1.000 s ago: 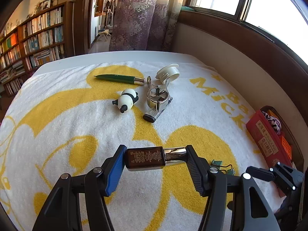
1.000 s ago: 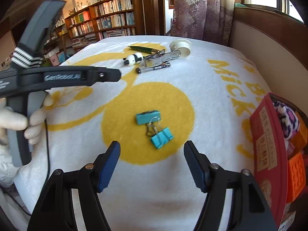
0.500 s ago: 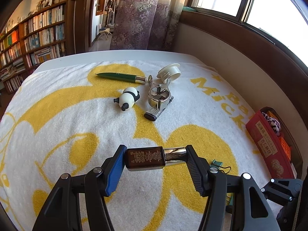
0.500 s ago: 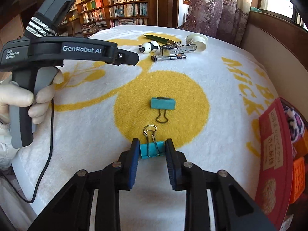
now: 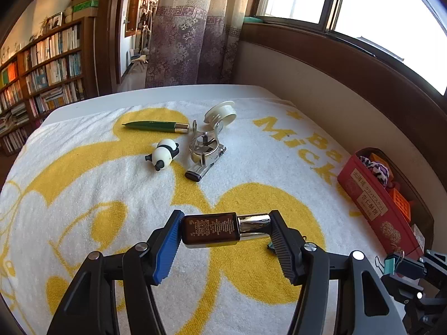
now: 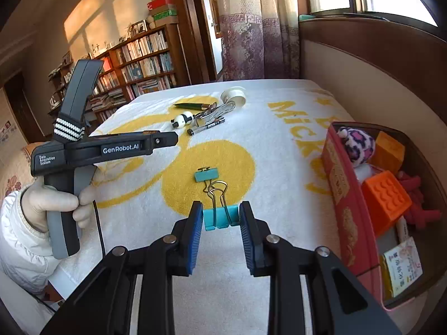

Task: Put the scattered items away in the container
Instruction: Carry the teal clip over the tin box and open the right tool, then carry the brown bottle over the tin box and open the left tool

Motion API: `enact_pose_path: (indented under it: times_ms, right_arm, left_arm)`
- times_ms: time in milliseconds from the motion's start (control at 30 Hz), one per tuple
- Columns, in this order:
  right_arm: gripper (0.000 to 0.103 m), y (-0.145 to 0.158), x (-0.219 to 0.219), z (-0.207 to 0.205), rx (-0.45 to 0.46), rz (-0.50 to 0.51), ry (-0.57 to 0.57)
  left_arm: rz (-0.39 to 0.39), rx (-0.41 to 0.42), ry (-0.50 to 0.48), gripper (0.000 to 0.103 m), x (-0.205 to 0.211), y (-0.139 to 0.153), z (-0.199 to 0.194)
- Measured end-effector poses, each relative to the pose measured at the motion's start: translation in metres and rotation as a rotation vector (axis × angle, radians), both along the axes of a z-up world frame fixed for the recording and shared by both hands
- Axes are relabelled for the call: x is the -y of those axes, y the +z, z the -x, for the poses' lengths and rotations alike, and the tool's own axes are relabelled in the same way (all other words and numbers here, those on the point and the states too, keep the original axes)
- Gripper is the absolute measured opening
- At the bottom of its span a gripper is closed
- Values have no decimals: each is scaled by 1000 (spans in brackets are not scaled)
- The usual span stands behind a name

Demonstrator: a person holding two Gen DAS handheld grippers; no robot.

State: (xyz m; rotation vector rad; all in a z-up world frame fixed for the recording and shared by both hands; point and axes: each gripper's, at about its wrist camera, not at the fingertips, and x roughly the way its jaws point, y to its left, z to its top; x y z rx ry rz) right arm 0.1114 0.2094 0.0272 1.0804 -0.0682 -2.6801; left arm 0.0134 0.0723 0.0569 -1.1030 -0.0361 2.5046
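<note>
The right tool (image 6: 220, 219) is closed on a teal clip (image 6: 220, 217), its pads pressing the clip's two ends so the wire handles stick out forward, clear of the jaws. The jaws have just been closing, with this clip between them. A second teal clip (image 6: 206, 174) lies just ahead on the yellow-and-white towel (image 6: 279, 150), apart from the held one. The left tool (image 5: 225, 230) is half open and grips a dark bottle (image 5: 211, 230) lengthwise, one pad on its base and one on its silver cap, likely so the smooth sides cannot slip. The container (image 6: 339, 184), a red-walled box already holding toys and blocks, sits at the towel's right edge, near the right tool, so both loads look ready to go there. Farther off lie a pen (image 5: 153, 125), a panda (image 5: 163, 156), a metal clamp (image 5: 204, 150) and a white reel (image 5: 220, 114), close together and still to be tidied.
</note>
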Motion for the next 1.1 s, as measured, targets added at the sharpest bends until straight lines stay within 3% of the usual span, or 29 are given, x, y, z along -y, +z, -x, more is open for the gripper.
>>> enact_pose_path:
  times_ms: [300,633,900,1033,1100]
  right_arm:
    - [29,29,-56,-31,-108,6,-204]
    - [29,33,-139,-54,-118,42,-458]
    - [30,25,-170,-53,-115,-18,-552]
    - [30,17,-184,-52,-102,25,-573]
    - [39,15,-187,-54,-98,38,-577]
  left_arm:
    - [-3,-9,-58,63,-24,10,-16]
    - [7,-29,-153,63,-70,25,-34]
    - [17,-41,-219,63,-105,34,-46]
    - [28,-42,-244,63,-119,35,-50]
    - [30,-41,-252,63,-124,35,-51]
